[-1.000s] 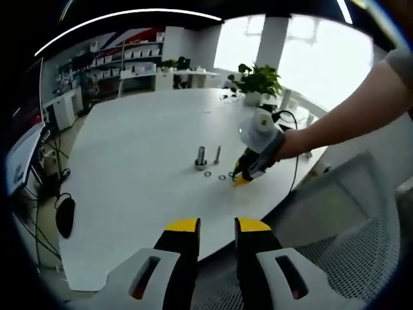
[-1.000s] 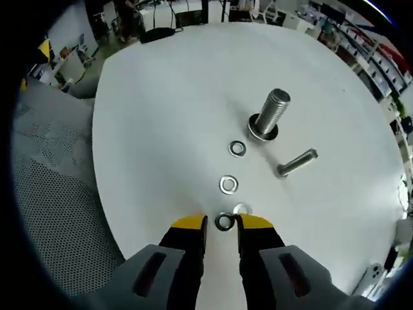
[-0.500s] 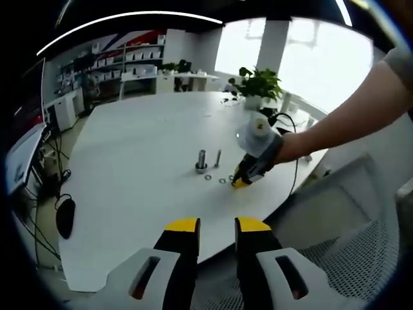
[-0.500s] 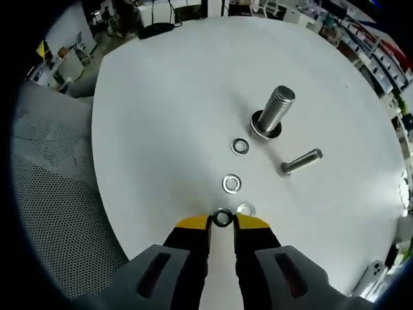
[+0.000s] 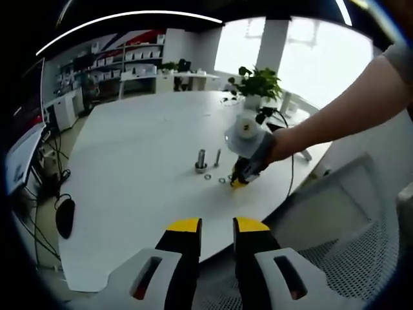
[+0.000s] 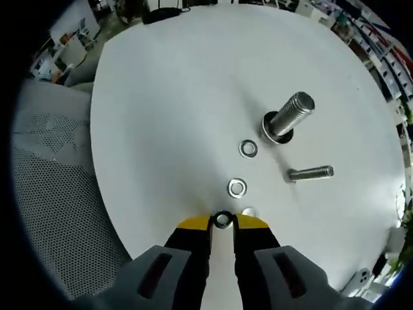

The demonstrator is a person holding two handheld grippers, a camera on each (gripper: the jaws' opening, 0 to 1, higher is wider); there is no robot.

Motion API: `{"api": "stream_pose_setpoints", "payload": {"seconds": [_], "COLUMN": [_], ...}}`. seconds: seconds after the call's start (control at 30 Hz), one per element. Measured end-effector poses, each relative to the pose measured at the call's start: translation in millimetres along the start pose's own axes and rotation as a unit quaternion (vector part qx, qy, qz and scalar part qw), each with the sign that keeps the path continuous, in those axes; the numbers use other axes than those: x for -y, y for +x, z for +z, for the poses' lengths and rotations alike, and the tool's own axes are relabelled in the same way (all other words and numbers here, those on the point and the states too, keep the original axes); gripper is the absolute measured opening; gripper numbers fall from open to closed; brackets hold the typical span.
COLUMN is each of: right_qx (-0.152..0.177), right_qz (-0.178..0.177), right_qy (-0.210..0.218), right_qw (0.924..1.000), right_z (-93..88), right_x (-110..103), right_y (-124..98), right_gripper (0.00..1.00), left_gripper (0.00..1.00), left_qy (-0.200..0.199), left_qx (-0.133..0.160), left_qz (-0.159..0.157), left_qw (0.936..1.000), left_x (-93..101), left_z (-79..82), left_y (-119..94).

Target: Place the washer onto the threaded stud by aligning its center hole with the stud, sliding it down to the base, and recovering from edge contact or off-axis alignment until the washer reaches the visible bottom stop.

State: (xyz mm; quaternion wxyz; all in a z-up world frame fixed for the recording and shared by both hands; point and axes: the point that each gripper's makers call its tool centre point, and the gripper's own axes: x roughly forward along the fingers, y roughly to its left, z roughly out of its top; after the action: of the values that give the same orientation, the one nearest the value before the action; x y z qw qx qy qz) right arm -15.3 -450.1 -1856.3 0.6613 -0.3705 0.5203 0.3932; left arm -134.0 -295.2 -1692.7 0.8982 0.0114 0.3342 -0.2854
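Washer gripped, stud not yet reached.

On round white tabletop [image 6: 161,97]: upright threaded steel stud [image 6: 288,119] standing bare; right tool [image 6: 222,221] clenched on small steel washer [image 6: 222,219], well short of stud; left tool [image 5: 211,225] idle, slightly parted, far back.

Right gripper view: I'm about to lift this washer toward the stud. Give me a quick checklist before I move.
1. Washer between the right gripper tips: ok, jaws closed on its edges.
2. Washer lifted off the table: cannot tell.
3. Upright stud free at the top: ok, with a washer already at its base.
4. Path toward the stud: not ok for a low slide, since two loose washers lie in line; lift over them.
5. Loose bolt lying beside the stud: ok, off the line.
6. Left gripper clear of the work: ok, hanging off the table's edge.
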Motion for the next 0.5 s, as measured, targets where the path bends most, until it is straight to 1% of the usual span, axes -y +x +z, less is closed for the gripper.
{"api": "stream_pose_setpoints", "payload": {"seconds": [0.1,0.23,0.37,0.5], "right_qx": [-0.011,-0.014,-0.007,0.004], "right_qz": [-0.012,-0.019,-0.030,-0.043], "right_qy": [-0.007,0.001,0.001,-0.012], "right_qw": [0.9998,0.9997,0.9995,0.9990], "right_z": [0.1,-1.1,-2.4,-2.2], "right_x": [-1.5,-0.2,-1.1,-0.4], "right_y": [0.1,-1.5,-2.1,-2.2], "right_gripper": [0.15,0.14,0.14,0.14], "left_gripper": [0.17,0.17,0.17,0.17], "left_qy": [0.000,-0.001,-0.002,-0.003], "left_qx": [0.000,0.003,0.000,0.003], "left_qz": [0.001,0.003,0.000,-0.002], "left_qw": [1.0000,1.0000,1.0000,1.0000], "left_x": [-0.3,-1.0,-0.1,0.8], "left_z": [0.0,0.9,-0.2,0.4], "left_y": [-0.1,-0.6,-0.6,-0.7]}}
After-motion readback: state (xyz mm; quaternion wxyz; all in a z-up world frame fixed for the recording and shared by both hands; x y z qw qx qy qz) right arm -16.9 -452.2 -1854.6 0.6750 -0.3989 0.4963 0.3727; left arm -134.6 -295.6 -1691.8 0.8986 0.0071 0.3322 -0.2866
